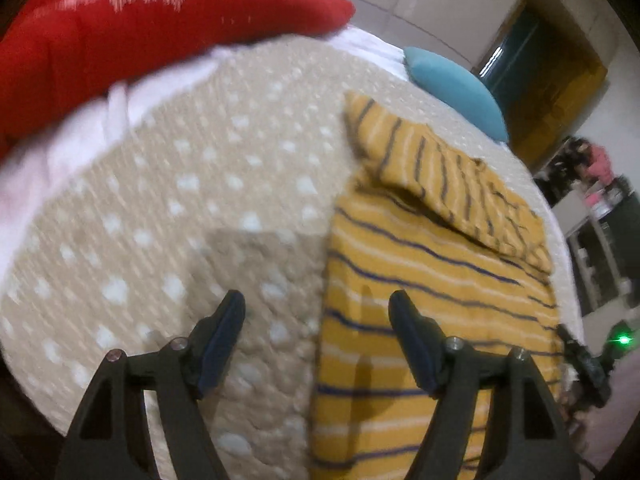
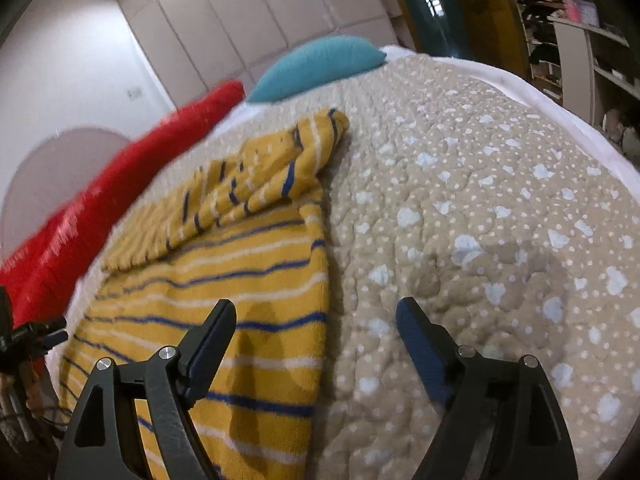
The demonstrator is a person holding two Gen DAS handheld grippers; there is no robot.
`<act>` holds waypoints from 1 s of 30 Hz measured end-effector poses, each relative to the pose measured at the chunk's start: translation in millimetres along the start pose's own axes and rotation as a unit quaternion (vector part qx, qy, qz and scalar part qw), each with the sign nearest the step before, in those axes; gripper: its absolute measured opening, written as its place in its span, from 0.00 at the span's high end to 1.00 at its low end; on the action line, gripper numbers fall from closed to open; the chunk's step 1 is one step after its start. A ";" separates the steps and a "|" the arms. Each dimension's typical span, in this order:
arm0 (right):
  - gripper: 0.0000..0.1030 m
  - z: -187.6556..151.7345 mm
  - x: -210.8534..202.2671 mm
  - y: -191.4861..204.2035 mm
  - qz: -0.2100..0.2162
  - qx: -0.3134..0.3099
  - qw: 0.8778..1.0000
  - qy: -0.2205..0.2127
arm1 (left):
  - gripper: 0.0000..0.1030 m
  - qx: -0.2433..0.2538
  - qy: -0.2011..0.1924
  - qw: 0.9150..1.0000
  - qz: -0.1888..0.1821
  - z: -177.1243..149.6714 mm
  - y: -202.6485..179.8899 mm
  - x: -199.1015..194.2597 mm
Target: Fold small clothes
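Note:
A yellow garment with blue and white stripes (image 1: 432, 312) lies flat on a beige dotted bedspread (image 1: 192, 208). Its far part is folded over onto the body as a flap (image 1: 448, 184). My left gripper (image 1: 318, 312) is open and empty, hovering over the garment's left edge. In the right wrist view the garment (image 2: 224, 292) lies at the left with its folded flap (image 2: 272, 172) at the far end. My right gripper (image 2: 316, 320) is open and empty, hovering over the garment's right edge. The other gripper shows at the edge of each view (image 1: 588, 364).
A red pillow (image 1: 132, 40) and a teal pillow (image 1: 456, 88) lie at the far end of the bed; both also show in the right wrist view (image 2: 100, 208) (image 2: 320, 64). Shelves with clutter (image 2: 568, 28) stand beside the bed. Wardrobe doors (image 2: 248, 20) lie behind.

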State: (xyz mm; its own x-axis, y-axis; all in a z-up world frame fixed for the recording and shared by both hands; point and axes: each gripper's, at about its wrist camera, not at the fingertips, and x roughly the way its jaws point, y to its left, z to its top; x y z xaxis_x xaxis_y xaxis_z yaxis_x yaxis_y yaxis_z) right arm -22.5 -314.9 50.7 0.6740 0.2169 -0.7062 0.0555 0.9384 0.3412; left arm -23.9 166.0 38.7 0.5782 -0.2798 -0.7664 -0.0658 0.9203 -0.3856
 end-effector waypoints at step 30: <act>0.47 -133.2 -12.4 21.9 0.315 0.153 0.917 0.193 | 0.57 0.003 0.040 0.989 -0.141 -131.7 -23.4 -22.2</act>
State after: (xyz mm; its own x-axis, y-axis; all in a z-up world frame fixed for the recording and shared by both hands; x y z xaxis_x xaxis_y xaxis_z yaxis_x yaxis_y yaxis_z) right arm -127.8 -261.2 -15.7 0.3364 0.8239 -0.4561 -0.0123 0.4881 0.8727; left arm -142.3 114.7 -2.9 0.5059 -0.5460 -0.6678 0.0943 0.8045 -0.5864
